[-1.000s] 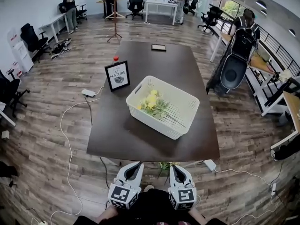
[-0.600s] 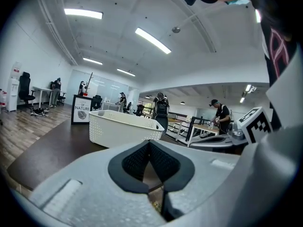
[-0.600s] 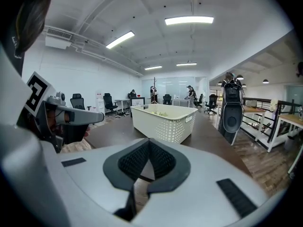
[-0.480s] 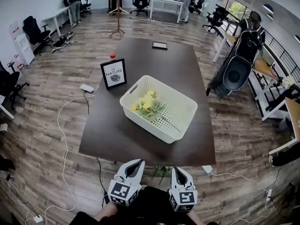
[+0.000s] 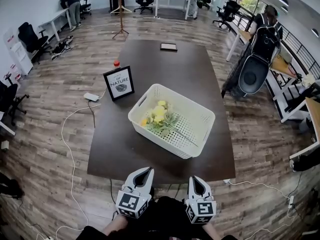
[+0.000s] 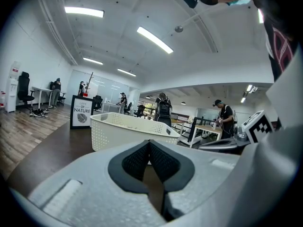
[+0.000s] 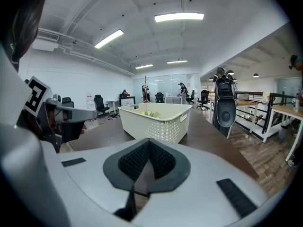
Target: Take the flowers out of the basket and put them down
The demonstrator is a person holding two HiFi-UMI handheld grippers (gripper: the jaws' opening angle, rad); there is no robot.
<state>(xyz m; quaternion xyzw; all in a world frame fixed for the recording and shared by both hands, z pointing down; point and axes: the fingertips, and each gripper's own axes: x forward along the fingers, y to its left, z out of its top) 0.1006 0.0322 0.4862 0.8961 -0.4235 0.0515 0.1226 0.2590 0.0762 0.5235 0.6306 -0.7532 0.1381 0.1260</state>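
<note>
Dark wood makes up the surface (image 5: 150, 151) at mid-frame, where a white perforated basket (image 5: 159, 140) is set. The yellow flowers (image 5: 159, 115) are seen lying inside it, blooms toward its upper left, stems trailing to lower right. The left gripper (image 5: 145, 171) and right gripper (image 5: 196, 180) are held at the bottom edge, jaws pressed together on nothing. The flowers are judged light, limp and easily crushed; the bunched stems, not the blooms, are best taken.
</note>
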